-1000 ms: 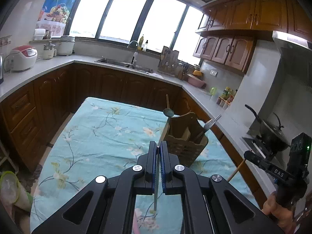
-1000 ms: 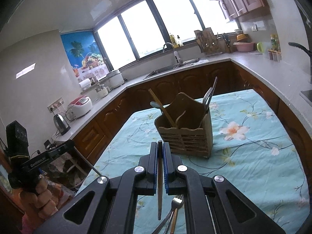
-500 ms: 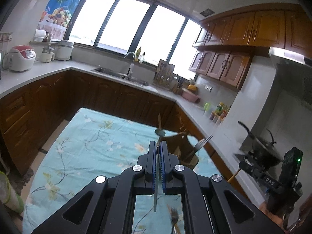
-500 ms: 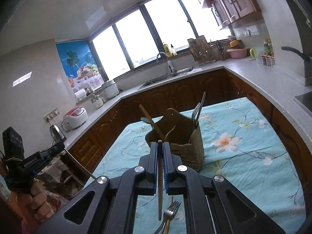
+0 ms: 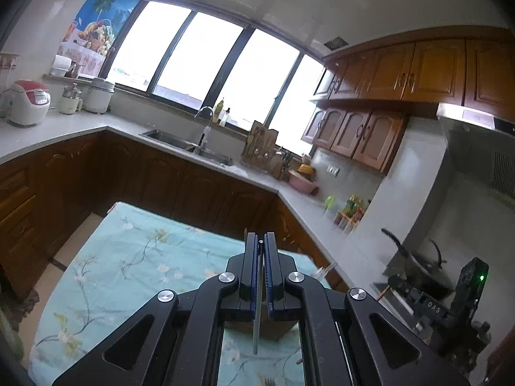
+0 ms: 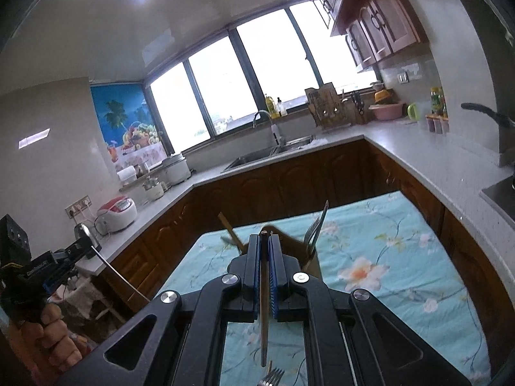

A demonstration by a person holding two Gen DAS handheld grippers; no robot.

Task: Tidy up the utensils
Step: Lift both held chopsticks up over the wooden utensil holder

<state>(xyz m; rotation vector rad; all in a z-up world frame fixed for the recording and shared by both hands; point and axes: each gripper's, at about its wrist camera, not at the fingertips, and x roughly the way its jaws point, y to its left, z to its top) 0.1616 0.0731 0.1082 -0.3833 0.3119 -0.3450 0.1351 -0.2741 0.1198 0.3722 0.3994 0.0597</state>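
Now both views have tilted upward compared with a second ago: the wooden caddy [image 6: 289, 244], which stood in full view on the worktop [image 6: 386, 257], is mostly hidden behind the raised tool heads, and the windows and ceiling fill more of each frame. I judge that both held pieces are being lifted toward the caddy to be dropped in.

The left tongs [image 5: 261, 276] stay clenched on a thin grey metal rod [image 5: 256, 328], probably a chopstick. The right tongs [image 6: 264, 273] stay clenched on a brown wooden stick [image 6: 264, 321], round and matte. A steel fork [image 6: 313, 231] and a flat wooden handle [image 6: 230, 230] stand in the slatted caddy. Another fork [image 6: 272, 376] lies on the soft floral cloth below.
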